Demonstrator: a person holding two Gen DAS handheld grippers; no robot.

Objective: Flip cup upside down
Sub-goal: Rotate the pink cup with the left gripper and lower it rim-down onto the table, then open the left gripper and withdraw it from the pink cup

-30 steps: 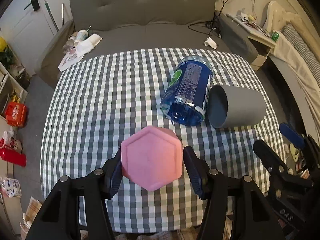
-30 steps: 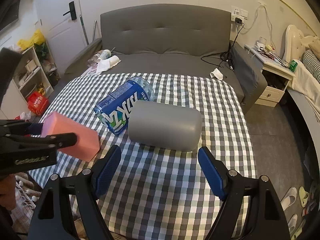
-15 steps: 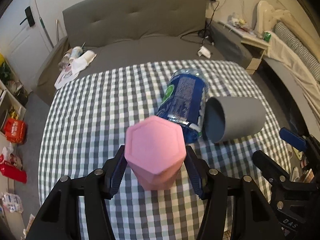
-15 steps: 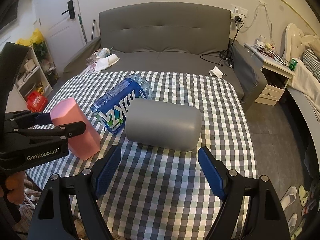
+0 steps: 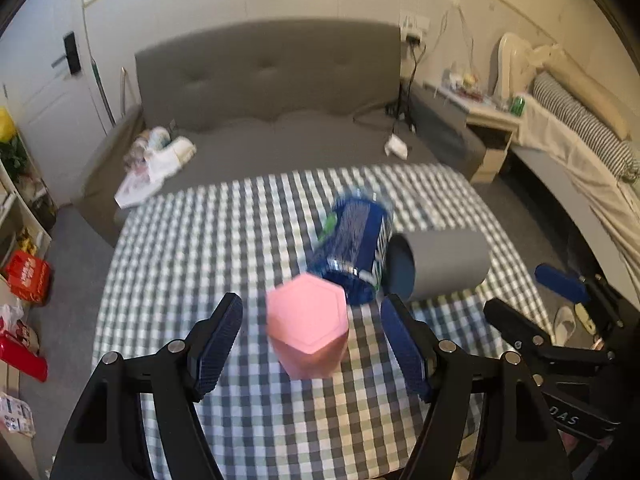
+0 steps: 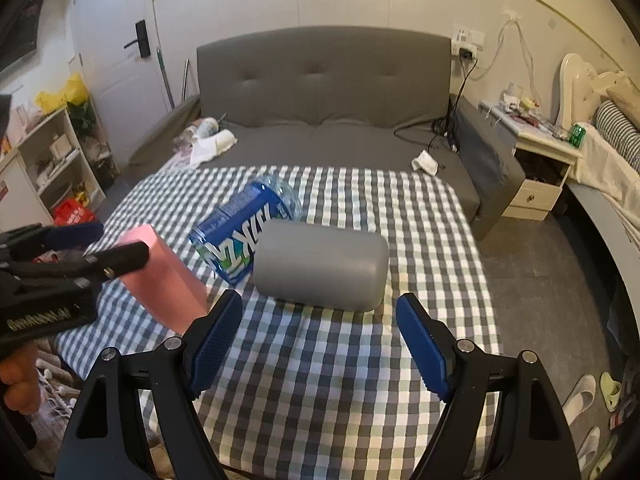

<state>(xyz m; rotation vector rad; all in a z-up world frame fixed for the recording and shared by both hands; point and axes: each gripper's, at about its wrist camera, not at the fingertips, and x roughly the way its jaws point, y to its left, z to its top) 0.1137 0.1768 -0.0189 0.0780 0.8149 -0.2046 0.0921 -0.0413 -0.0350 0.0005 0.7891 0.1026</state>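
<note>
We see the pink hexagonal cup point(image 5: 307, 328) standing on the checked tablecloth with its flat closed base facing up, mouth down. It sits near the table's front edge, just in front of the lying blue bottle. From the right wrist view it point(image 6: 168, 284) looks slightly tilted, though blur leaves that uncertain.

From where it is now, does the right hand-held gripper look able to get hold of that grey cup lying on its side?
Probably yes. The right hand-held gripper is open and faces the grey cup with only bare checked tablecloth between them. The blue bottle lies against the cup's far left side, not in the way.
</note>
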